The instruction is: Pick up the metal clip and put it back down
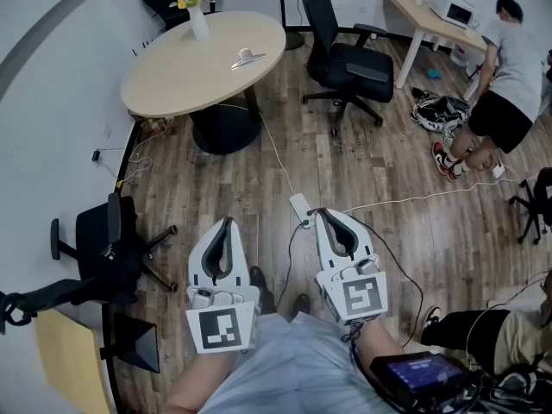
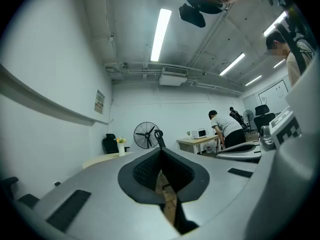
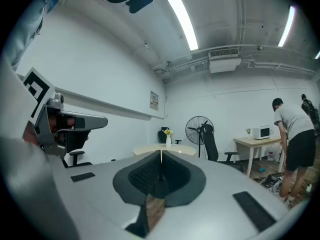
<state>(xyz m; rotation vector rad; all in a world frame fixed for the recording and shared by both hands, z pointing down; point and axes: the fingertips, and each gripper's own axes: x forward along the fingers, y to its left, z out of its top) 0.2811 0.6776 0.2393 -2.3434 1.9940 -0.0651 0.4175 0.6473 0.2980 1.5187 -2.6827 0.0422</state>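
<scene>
Wooden floor [image 1: 259, 179] carries a round table [image 1: 172, 80] with the metal clip [image 1: 248, 58]; left tongs [image 1: 228, 222] and right tongs [image 1: 321, 213] are closed, empty.

Ceiling tubes [image 2: 161, 34] at 12 o'clock give bright, even light; fisheye bends edges, and gripper views have dark corners.
</scene>
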